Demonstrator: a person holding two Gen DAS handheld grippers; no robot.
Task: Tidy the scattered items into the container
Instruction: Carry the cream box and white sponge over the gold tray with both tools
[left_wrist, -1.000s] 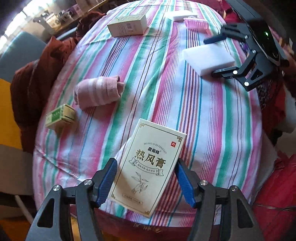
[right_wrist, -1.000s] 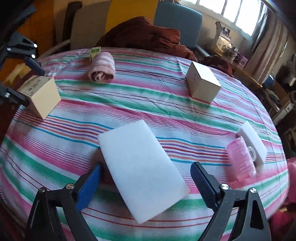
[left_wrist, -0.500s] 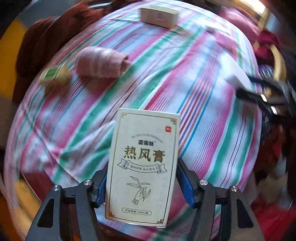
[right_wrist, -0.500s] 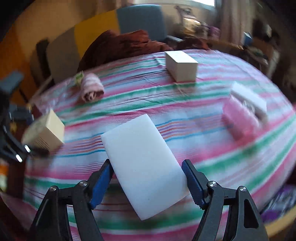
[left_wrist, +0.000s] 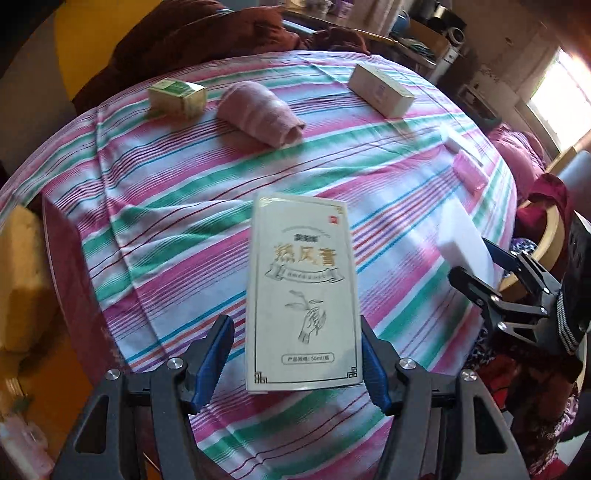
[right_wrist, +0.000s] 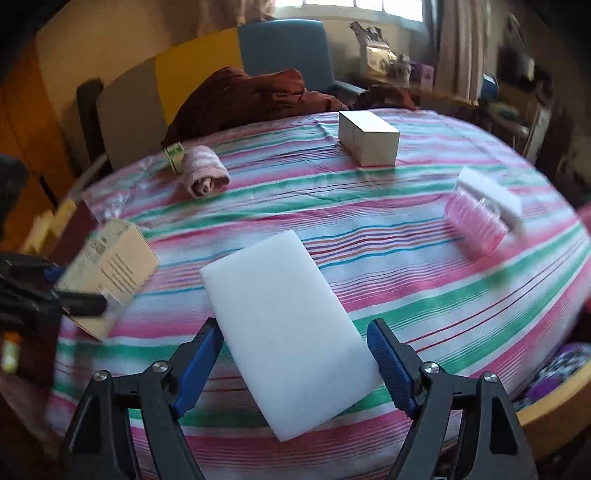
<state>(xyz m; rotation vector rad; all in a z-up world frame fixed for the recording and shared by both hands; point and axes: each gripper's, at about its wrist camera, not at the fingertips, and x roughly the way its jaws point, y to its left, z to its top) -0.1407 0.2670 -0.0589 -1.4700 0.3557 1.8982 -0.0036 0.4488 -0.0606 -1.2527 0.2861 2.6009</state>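
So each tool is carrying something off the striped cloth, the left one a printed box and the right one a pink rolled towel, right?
Not quite. The right tool carries a white foam block, as the right wrist view shows; the pink rolled towel lies on the striped cloth. The left tool does carry the printed box.

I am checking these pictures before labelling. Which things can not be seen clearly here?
- Container: neither view shows it whole; only a curved wooden rim at the right wrist view's edge.
- Left gripper with cream box: blurred, cut by the left edge.
- Small green box: half hidden behind pink rolled towel.
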